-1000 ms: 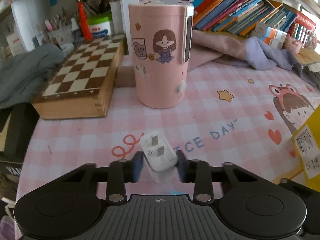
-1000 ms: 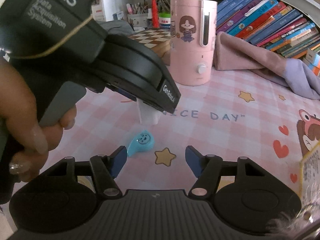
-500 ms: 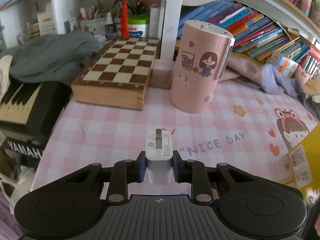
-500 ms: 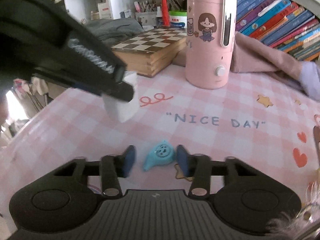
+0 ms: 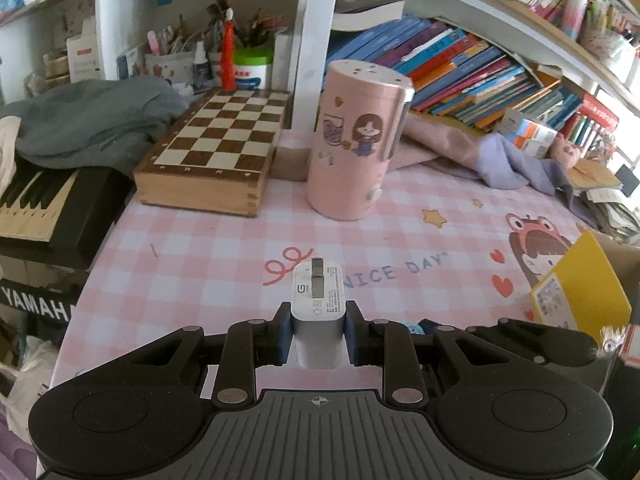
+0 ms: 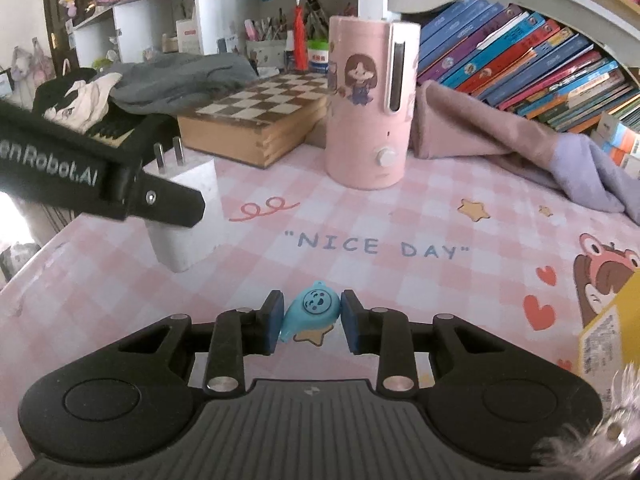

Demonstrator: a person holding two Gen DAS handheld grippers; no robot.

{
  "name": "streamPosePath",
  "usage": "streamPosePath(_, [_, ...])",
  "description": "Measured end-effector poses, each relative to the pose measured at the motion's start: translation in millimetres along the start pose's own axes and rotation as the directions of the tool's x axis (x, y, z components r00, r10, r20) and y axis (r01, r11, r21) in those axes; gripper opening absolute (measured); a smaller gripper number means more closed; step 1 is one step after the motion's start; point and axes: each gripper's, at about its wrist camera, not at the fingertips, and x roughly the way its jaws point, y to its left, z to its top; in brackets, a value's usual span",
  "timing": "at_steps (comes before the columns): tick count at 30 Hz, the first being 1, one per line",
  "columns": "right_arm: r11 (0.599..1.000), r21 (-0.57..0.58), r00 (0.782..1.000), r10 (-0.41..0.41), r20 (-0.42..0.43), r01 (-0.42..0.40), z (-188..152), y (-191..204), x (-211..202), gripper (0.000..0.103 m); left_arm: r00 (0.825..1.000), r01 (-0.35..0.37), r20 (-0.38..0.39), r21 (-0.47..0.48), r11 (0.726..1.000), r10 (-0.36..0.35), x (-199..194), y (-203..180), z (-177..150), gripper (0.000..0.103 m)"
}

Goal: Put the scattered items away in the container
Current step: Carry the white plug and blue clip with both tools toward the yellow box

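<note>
My left gripper (image 5: pixel 317 330) is shut on a white plug charger (image 5: pixel 318 304) and holds it above the pink checked table, prongs pointing forward. The charger also shows in the right wrist view (image 6: pixel 188 216), held by the left gripper's finger (image 6: pixel 168 204). My right gripper (image 6: pixel 308 322) is closed around a small blue drop-shaped toy (image 6: pixel 310 312); both pads touch its sides, low over the table. A yellow cardboard box (image 5: pixel 584 292) stands at the right edge, and also shows in the right wrist view (image 6: pixel 612 332).
A pink humidifier (image 5: pixel 356 140) stands mid-table. A wooden chess box (image 5: pixel 216 156) lies left of it. Folded pink and purple cloth (image 5: pixel 500 156) lies at the back right, below a shelf of books. A keyboard (image 5: pixel 36 208) and grey clothes sit off the left edge.
My left gripper has closed on the charger and lifted it off the table. My right gripper has moved forward and narrowed its jaws onto the blue toy.
</note>
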Motion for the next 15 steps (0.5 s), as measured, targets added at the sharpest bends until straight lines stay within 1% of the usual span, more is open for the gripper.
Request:
streamPosePath(4, [0.999, -0.036, 1.0, -0.015, 0.02, 0.016, 0.2, 2.4, -13.8, 0.029, 0.999, 0.029, 0.016, 0.007, 1.0, -0.03, -10.2, -5.2, -5.6, 0.025])
streamPosePath(8, [0.999, -0.044, 0.999, -0.026, 0.026, 0.028, -1.9, 0.6, -33.6, 0.029, 0.998, 0.055, 0.037, 0.02, 0.998, -0.056, -23.0, -11.8, -13.9, 0.025])
streamPosePath(15, [0.999, 0.012, 0.999, -0.041, 0.017, 0.041, -6.1, -11.4, -72.9, 0.029, 0.993, 0.091, 0.071, 0.004, 0.996, -0.091, -49.2, -19.4, -32.6, 0.025])
